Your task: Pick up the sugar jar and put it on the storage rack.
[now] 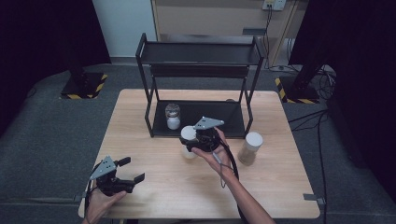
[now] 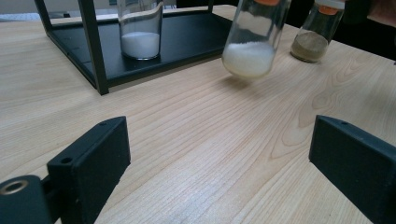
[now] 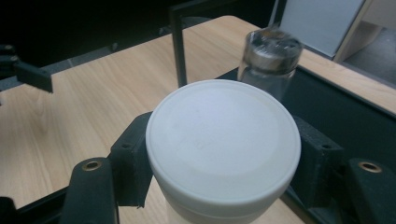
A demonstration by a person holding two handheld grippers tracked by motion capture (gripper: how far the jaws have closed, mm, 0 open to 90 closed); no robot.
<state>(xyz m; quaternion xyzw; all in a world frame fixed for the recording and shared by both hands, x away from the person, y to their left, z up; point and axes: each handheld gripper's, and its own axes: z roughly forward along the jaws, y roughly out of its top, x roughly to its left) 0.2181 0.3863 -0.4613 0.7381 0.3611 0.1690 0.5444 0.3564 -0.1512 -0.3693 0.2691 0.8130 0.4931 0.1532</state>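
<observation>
The right hand-held gripper [image 1: 192, 140] is clamped on a jar with a white lid [image 3: 223, 140], one black jaw pressing each side just under the lid. In the left gripper view this jar [image 2: 250, 51] hangs tilted just above the table [image 1: 154, 186], with white powder in its rounded bottom and a shadow on the wood beneath it. The grip sits just in front of the black rack [image 1: 198, 60], near the front edge of the rack's lower shelf.

Just beyond the held jar, on that lower shelf, stands a second jar [image 3: 271, 58] with a grey metal cap and white powder at its base. To the right of the right hand-held gripper, well clear of it, a third jar [image 1: 250, 148] with a white lid and brownish powder stands upright on the table.

The left hand-held gripper [image 1: 131, 170] is near the table's front left corner, well apart from the jars, its jaws spread wide with nothing but bare wood between them, pointing toward the rack.
</observation>
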